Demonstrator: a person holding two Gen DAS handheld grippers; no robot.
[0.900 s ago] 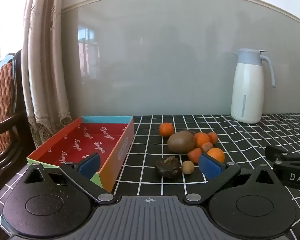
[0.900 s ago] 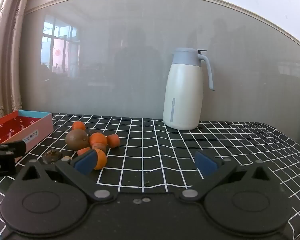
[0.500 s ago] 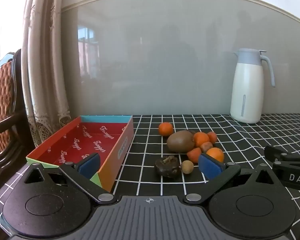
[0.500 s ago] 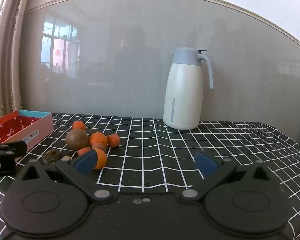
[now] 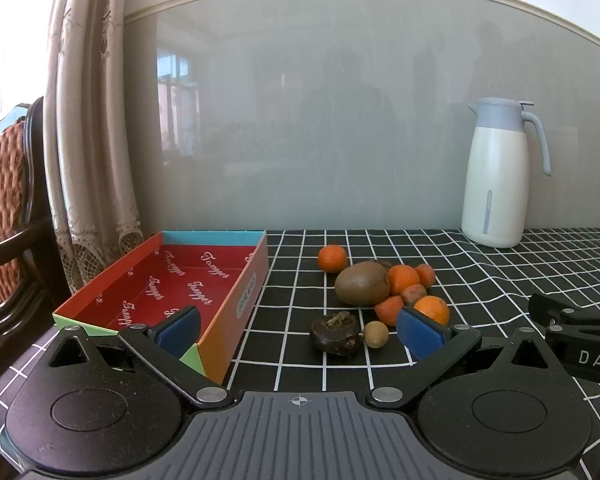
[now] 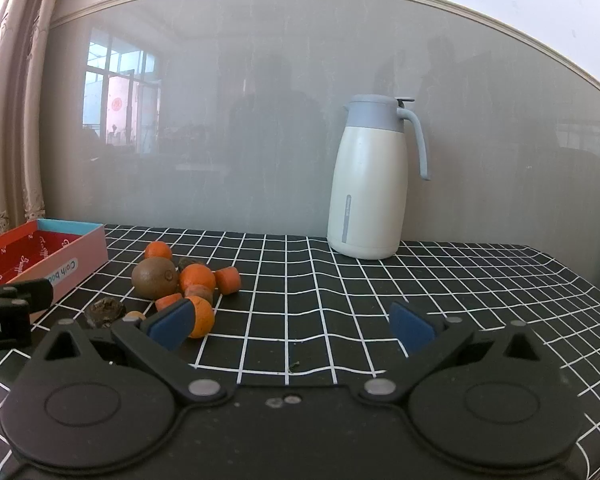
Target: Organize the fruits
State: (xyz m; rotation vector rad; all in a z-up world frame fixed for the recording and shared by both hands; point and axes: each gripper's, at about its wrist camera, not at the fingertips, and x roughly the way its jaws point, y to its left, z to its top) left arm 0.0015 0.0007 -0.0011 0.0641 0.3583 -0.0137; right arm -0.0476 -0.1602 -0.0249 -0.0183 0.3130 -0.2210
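Note:
A pile of fruit lies on the black checked tablecloth: a brown kiwi (image 5: 362,283), several small oranges (image 5: 332,258), a dark wrinkled fruit (image 5: 336,333) and a small tan longan (image 5: 376,334). An empty red-lined box (image 5: 180,280) stands to their left. My left gripper (image 5: 298,330) is open and empty, just short of the dark fruit, its left finger over the box's near corner. My right gripper (image 6: 290,324) is open and empty, to the right of the pile; its left pad overlaps an orange (image 6: 202,316). The kiwi (image 6: 155,278) and box (image 6: 40,256) show there too.
A white and blue thermos jug (image 5: 496,176) stands at the back right near the grey wall panel; it also shows in the right wrist view (image 6: 370,180). A curtain and a wooden chair (image 5: 8,208) are at the left, past the table edge.
The left wrist view has shifted very slightly; the fruit sits a touch higher and to the left in it. The right gripper has not visibly moved.

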